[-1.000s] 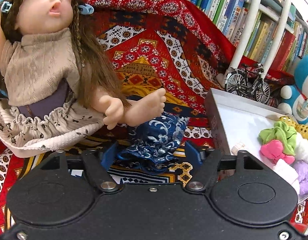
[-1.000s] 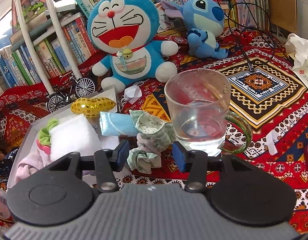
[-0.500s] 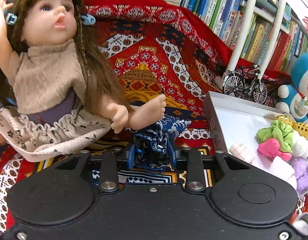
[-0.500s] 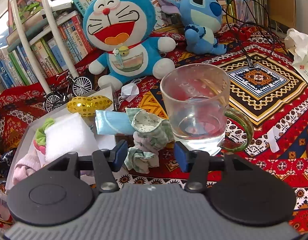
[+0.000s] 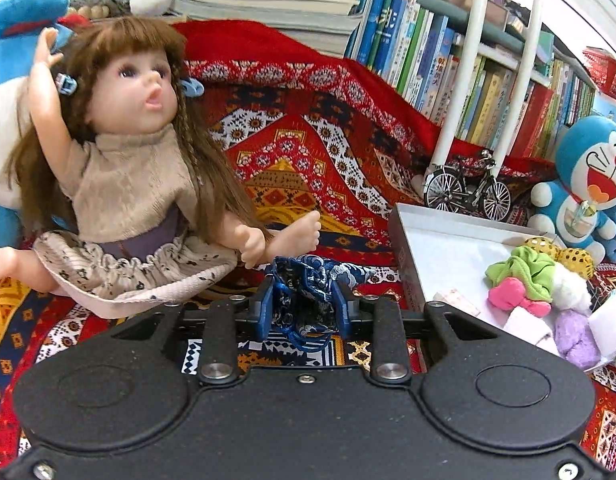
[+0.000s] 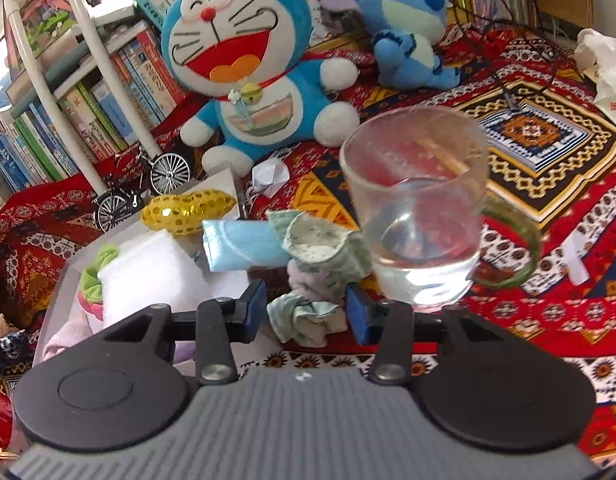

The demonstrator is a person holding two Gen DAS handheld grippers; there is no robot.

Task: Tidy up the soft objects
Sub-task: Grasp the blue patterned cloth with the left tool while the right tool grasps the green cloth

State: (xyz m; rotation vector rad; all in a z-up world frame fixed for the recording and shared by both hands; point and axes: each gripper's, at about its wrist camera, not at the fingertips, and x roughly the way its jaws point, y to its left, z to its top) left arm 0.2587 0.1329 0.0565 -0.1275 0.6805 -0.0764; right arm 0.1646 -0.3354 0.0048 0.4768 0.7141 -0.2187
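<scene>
Now, from the left: your left gripper (image 5: 304, 308) was clenched on the blue embroidered pouch (image 5: 308, 280), jaws just having closed, the pouch pinched just beside the doll (image 5: 124, 184) and its bare foot. To the right sat the grey tray (image 5: 403, 248), one of it, holding the green scrunchie (image 5: 519, 272), a pink bow (image 5: 511, 294) and a lilac pad (image 5: 575, 336). One toy bicycle (image 5: 467, 192) stood behind. Book spines carried writing too small to read. Over on your right gripper (image 6: 306, 310), the jaws had just been narrowing around the crumpled green cloth (image 6: 319, 252), yet a gap showed at both pads, so nothing gripped. One glass mug (image 6: 419, 216) stood beside it, two blue plush toys (image 6: 248, 68) behind.
</scene>
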